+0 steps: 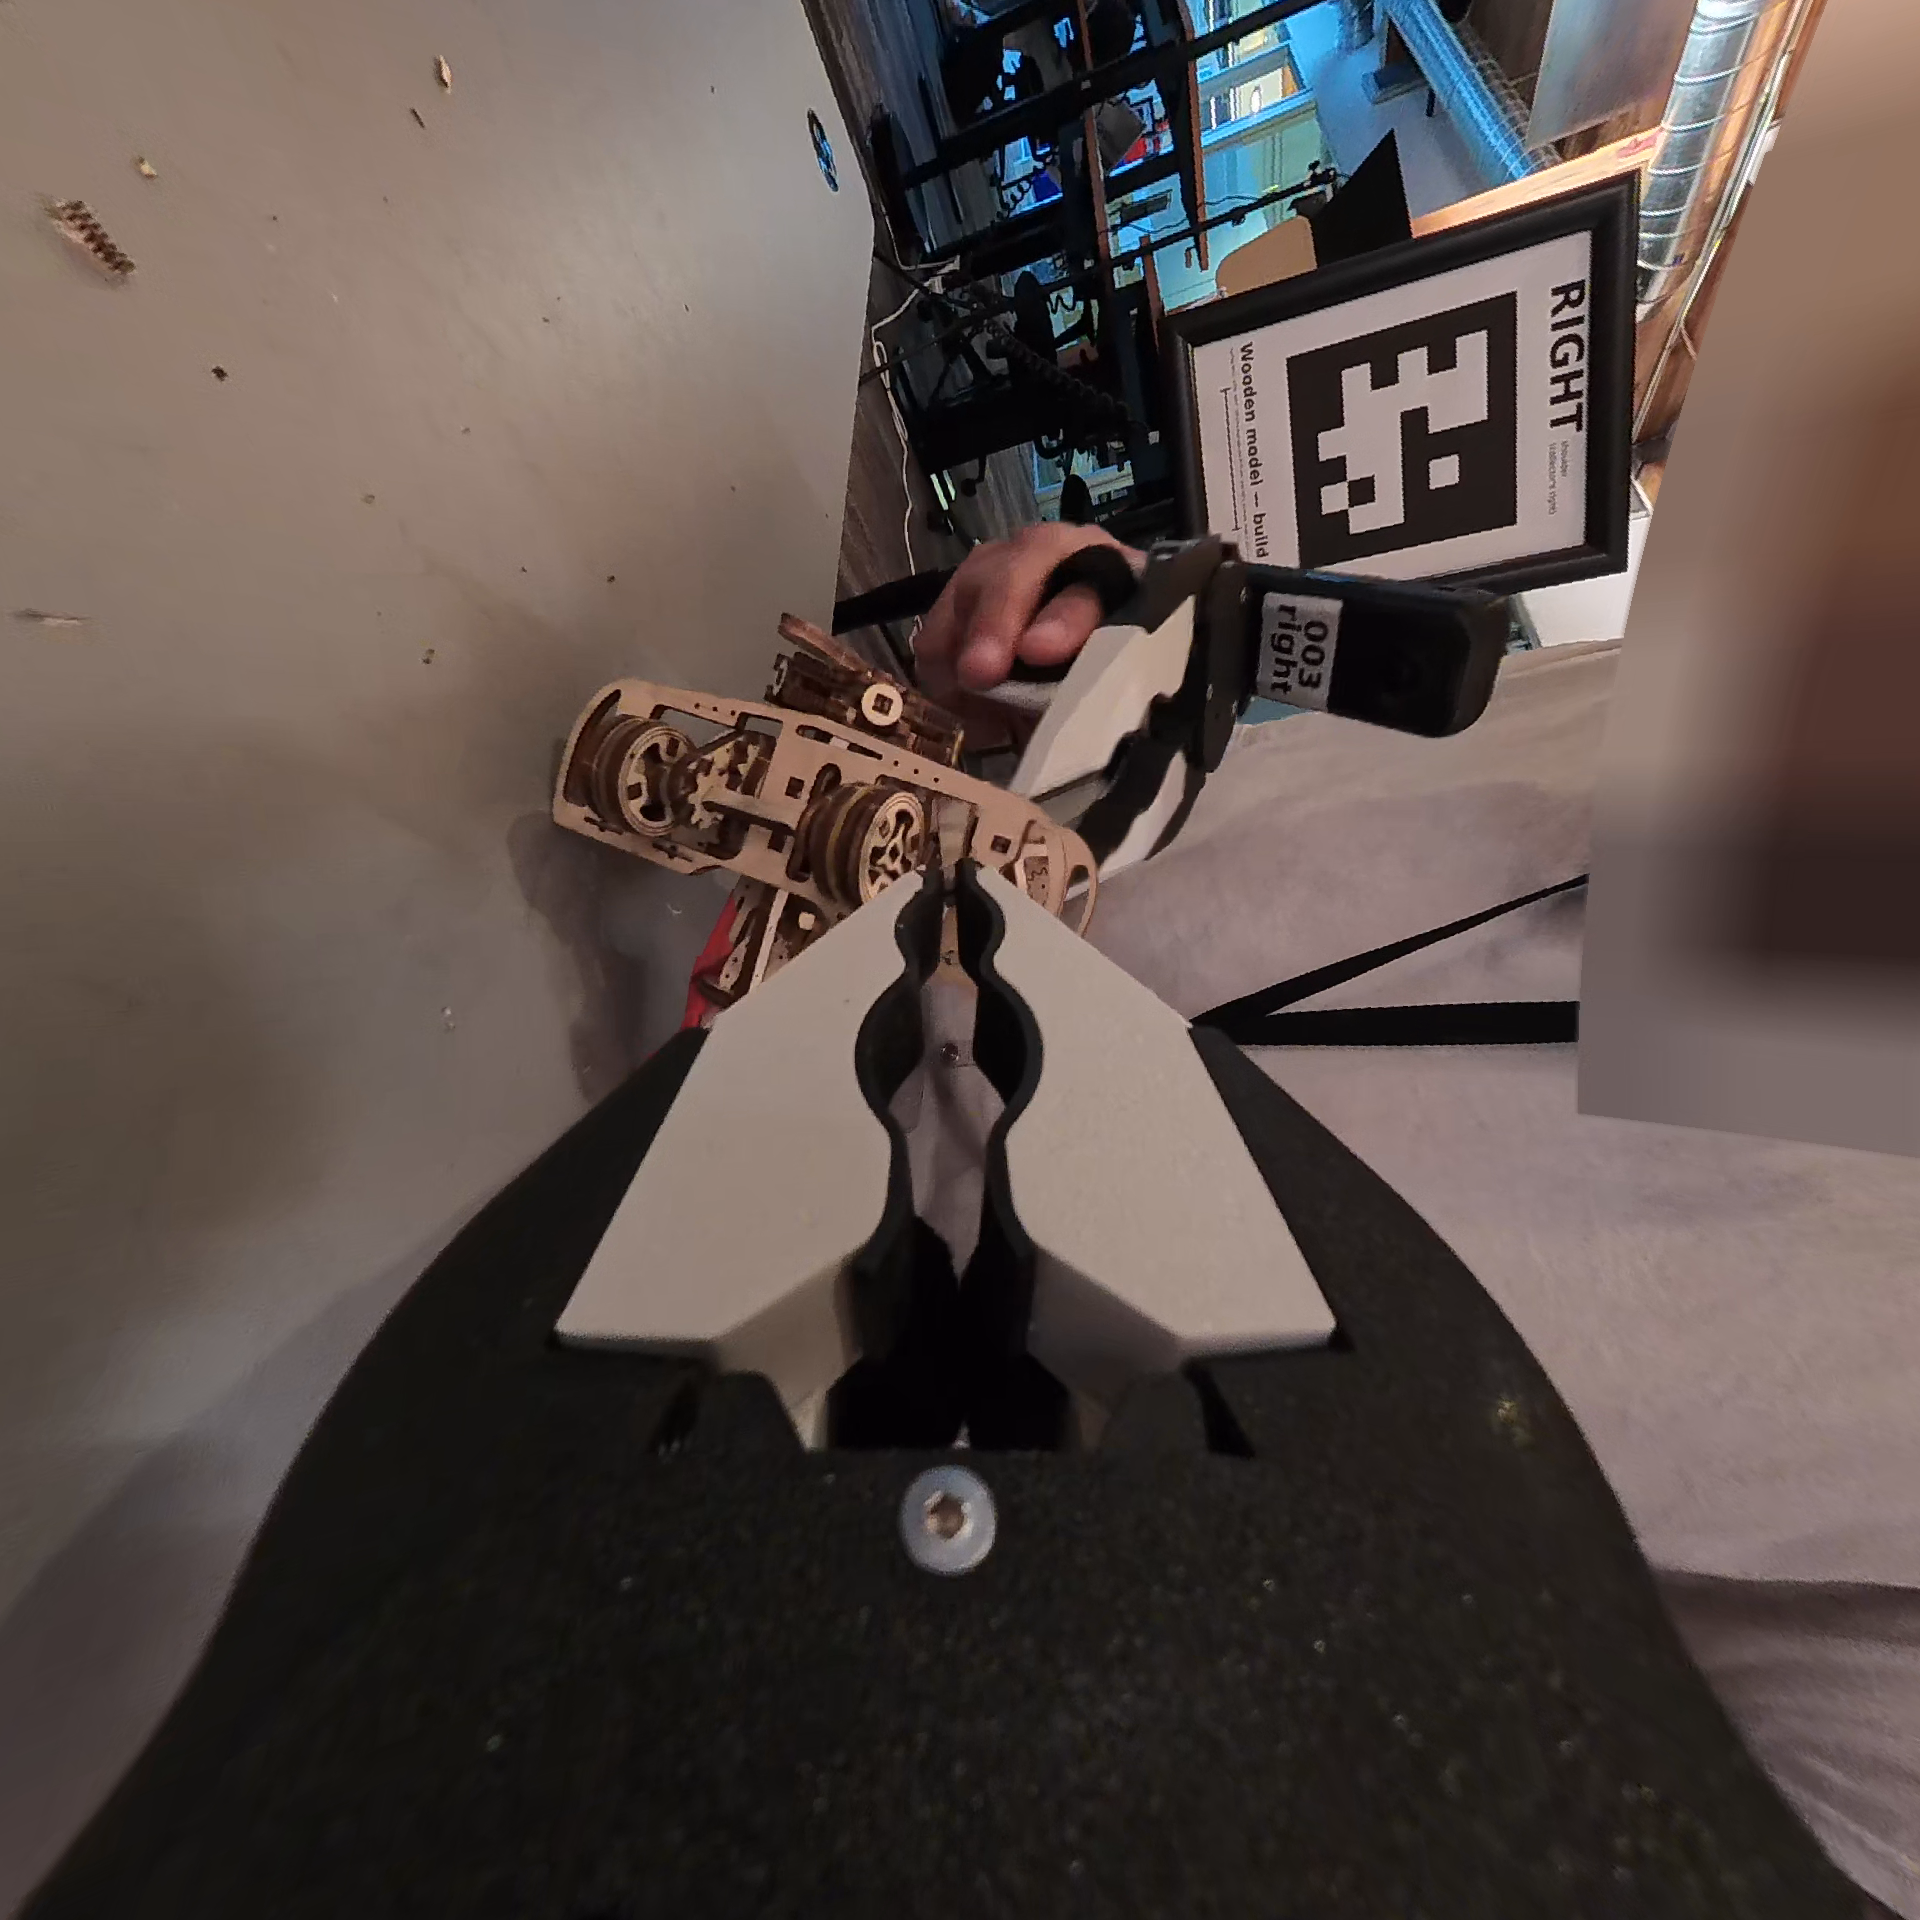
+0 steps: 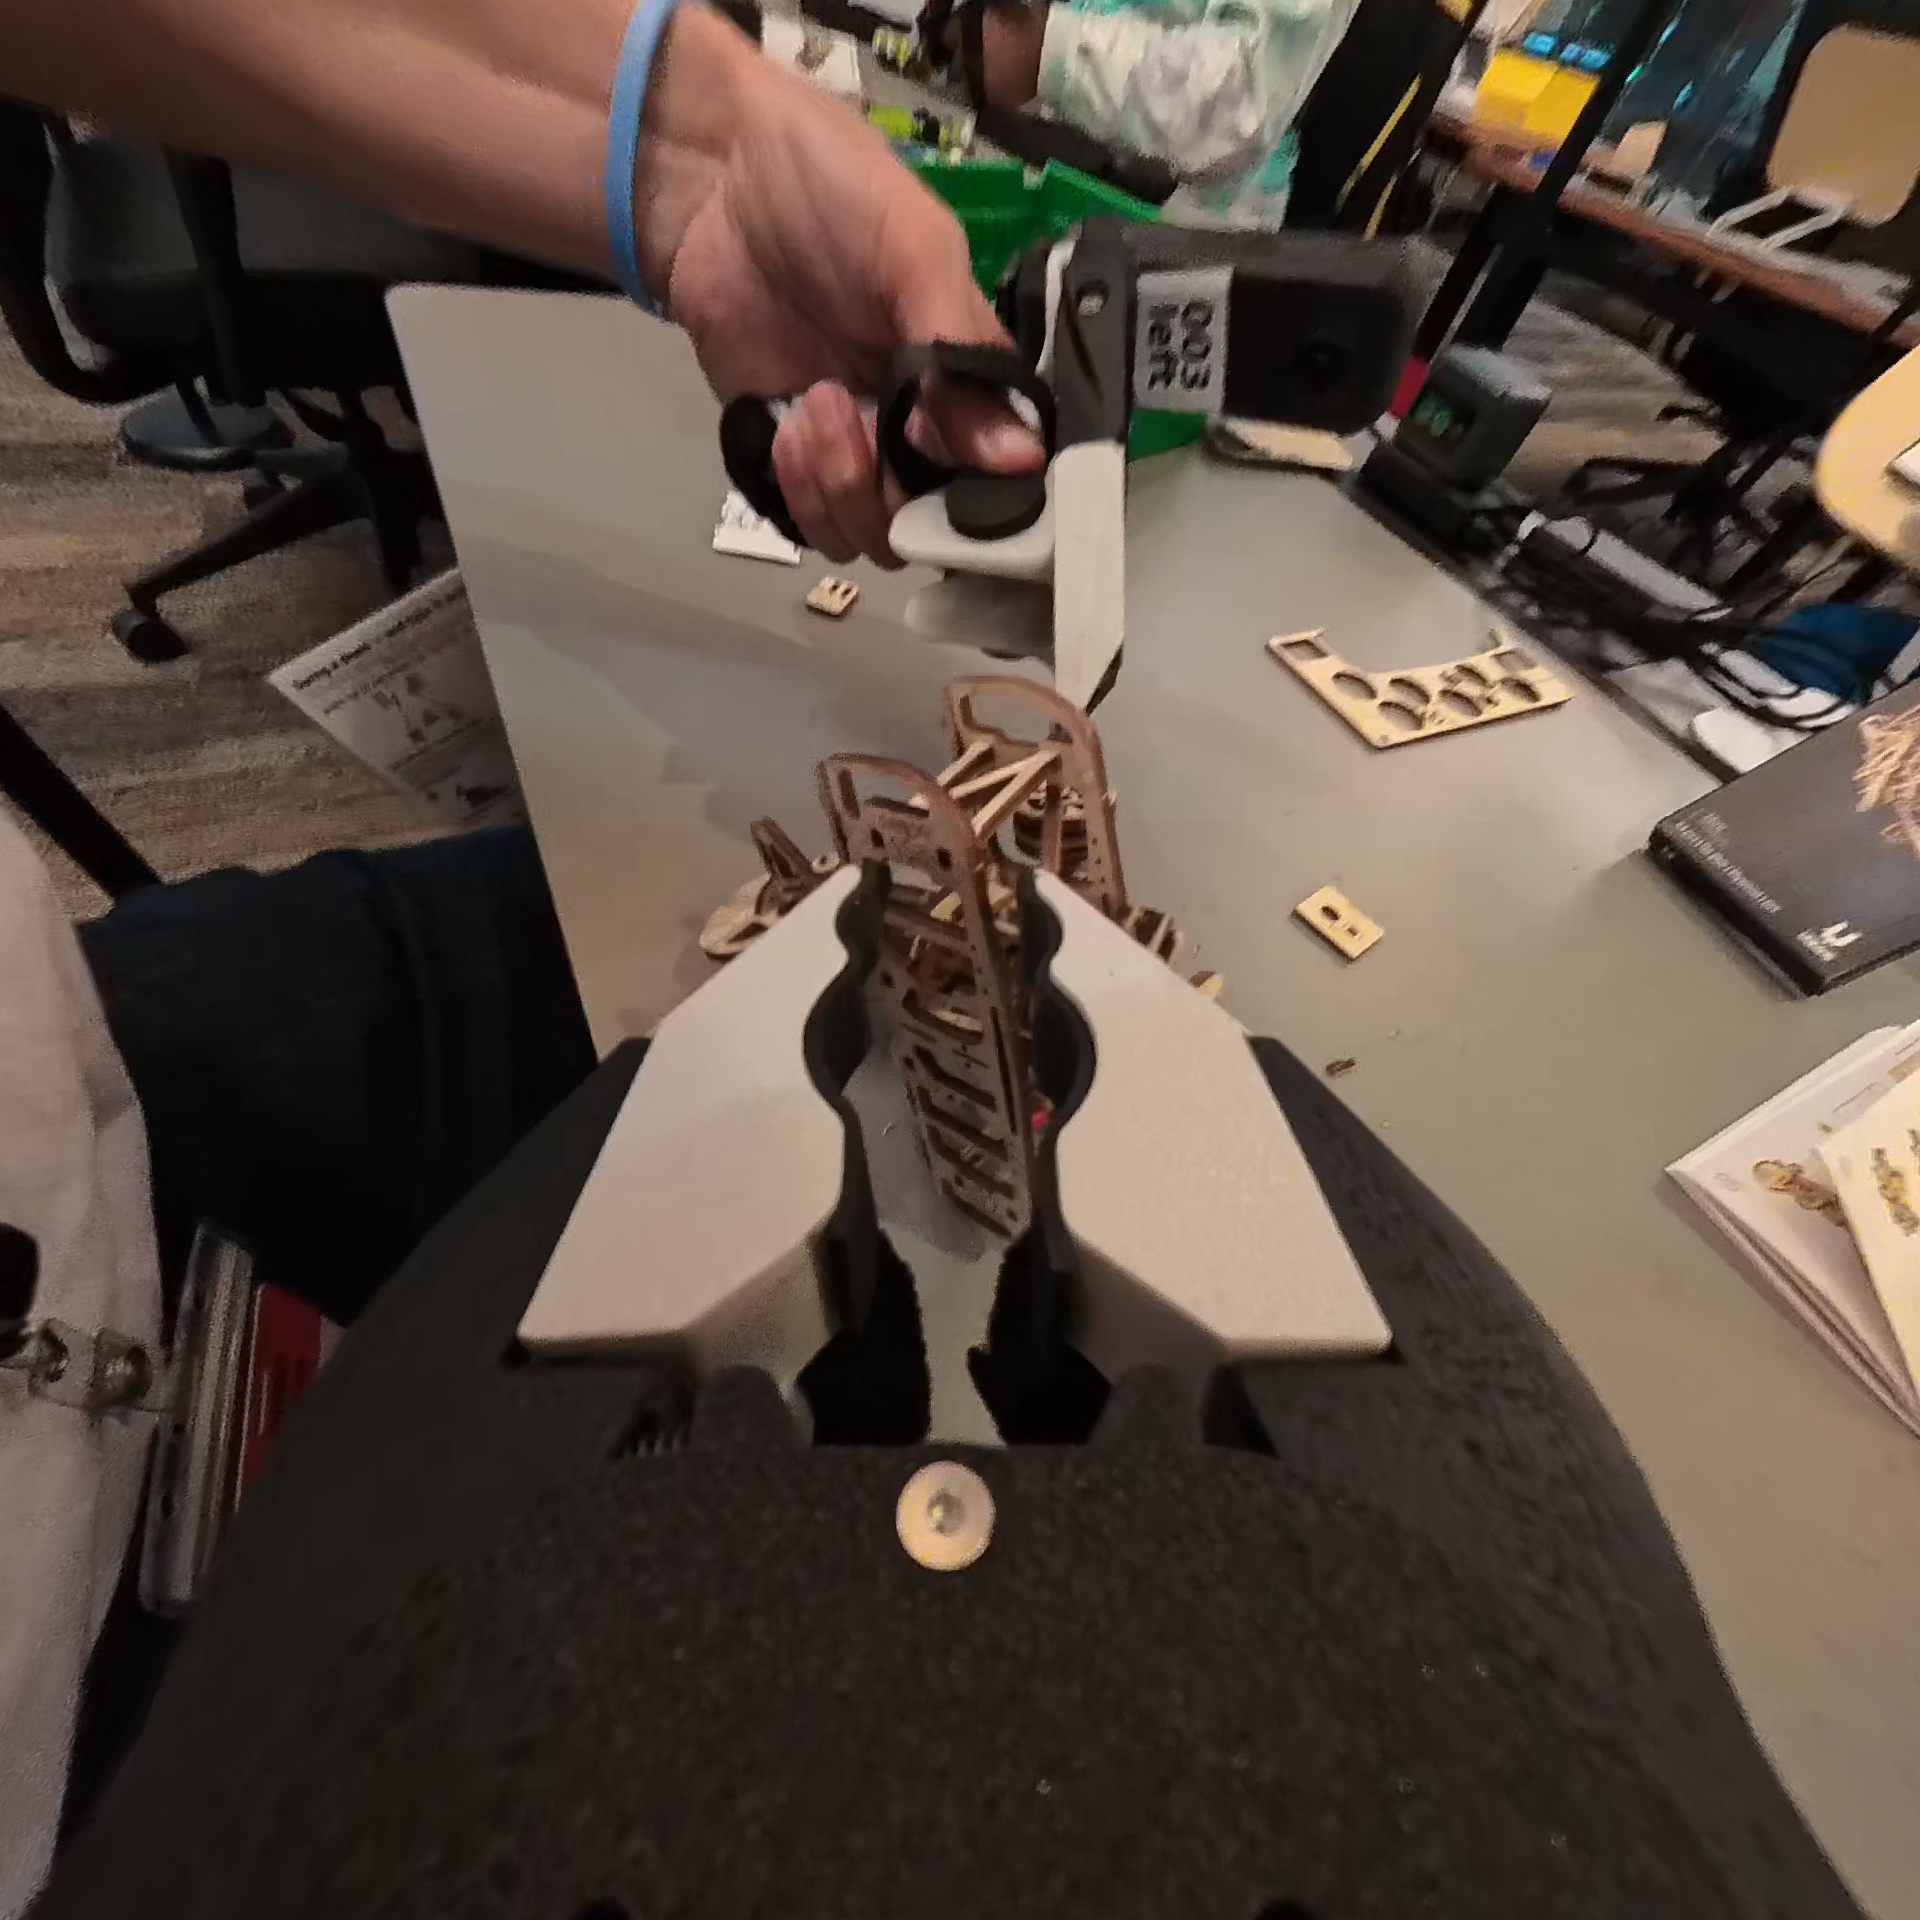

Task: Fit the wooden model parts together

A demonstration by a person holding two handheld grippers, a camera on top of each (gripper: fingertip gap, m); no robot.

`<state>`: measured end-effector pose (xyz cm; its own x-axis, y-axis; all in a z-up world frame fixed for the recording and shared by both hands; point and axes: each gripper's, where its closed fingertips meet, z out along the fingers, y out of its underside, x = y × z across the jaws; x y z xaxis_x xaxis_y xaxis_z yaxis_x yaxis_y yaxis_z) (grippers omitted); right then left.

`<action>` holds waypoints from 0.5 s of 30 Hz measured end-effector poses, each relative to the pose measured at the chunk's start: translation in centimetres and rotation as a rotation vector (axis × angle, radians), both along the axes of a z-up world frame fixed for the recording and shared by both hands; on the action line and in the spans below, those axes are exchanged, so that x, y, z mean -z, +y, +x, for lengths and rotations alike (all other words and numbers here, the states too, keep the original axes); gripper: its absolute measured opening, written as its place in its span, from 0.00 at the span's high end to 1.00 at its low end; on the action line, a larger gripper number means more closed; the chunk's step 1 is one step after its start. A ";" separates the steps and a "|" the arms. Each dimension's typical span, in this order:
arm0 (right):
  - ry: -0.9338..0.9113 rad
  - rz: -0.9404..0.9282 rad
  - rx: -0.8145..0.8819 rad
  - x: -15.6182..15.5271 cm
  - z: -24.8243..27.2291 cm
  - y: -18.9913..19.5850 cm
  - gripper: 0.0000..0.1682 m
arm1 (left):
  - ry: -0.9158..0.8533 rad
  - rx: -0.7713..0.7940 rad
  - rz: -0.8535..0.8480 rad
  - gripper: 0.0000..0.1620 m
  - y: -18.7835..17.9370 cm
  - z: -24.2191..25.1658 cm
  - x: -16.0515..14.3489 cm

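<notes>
Both grippers are on the model [image 2: 977,914] at once, holding it up just above the desk [image 2: 582,644] near its front edge, so it looks like a brace-and-fit job. The right gripper [image 2: 951,883] has its fingers [image 2: 727,1122] closed partway around one long, slotted side plate, which runs lengthwise down the gap between them; that deep hold probably keeps the whole frame from twisting. The left gripper [image 1: 945,873] comes in from the far side, fingertips [image 1: 997,935] pinched almost together on a thin edge at the model's end, right beside a wheel; whether it clamps the frame itself or a small piece going in, I cannot tell. I read this as steadying with the right while the left does the fine work. Loose parts wait around: a small tab [image 2: 1338,921] on the desk just right of the model, another tab [image 2: 831,596] farther back, and a punched-out sheet [image 2: 1418,691] toward the right edge. A dark box [image 2: 1808,883] and open booklet [image 2: 1829,1195] lie at the right edge, likely for reference.
</notes>
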<state>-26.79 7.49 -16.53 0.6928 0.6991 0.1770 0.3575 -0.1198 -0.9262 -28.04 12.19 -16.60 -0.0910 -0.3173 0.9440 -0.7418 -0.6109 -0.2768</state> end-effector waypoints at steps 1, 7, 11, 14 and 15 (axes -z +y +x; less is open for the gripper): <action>0.016 0.010 0.009 -0.5 0.2 0.1 0.86 | 0.000 -0.001 -0.001 1.00 0.0 0.0 0.0; 0.089 -0.047 -0.025 -0.7 -0.1 0.0 0.85 | -0.020 -0.010 -0.022 1.00 0.0 -0.1 0.0; 0.036 -0.053 -0.029 0.2 -0.1 0.0 0.89 | -0.039 -0.022 -0.056 1.00 -0.1 -0.2 -0.1; 0.014 -0.045 -0.029 0.4 0.0 0.2 0.94 | -0.049 -0.031 -0.081 1.00 0.0 -0.3 -0.1; 0.011 -0.046 -0.033 0.4 0.0 0.2 0.94 | -0.051 -0.033 -0.090 1.00 0.0 -0.3 -0.1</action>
<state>-26.80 7.67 -16.93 0.6708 0.7290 0.1366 0.3514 -0.1502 -0.9241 -28.38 12.18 -16.54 -0.1308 -0.2347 0.9632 -0.7069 -0.6592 -0.2566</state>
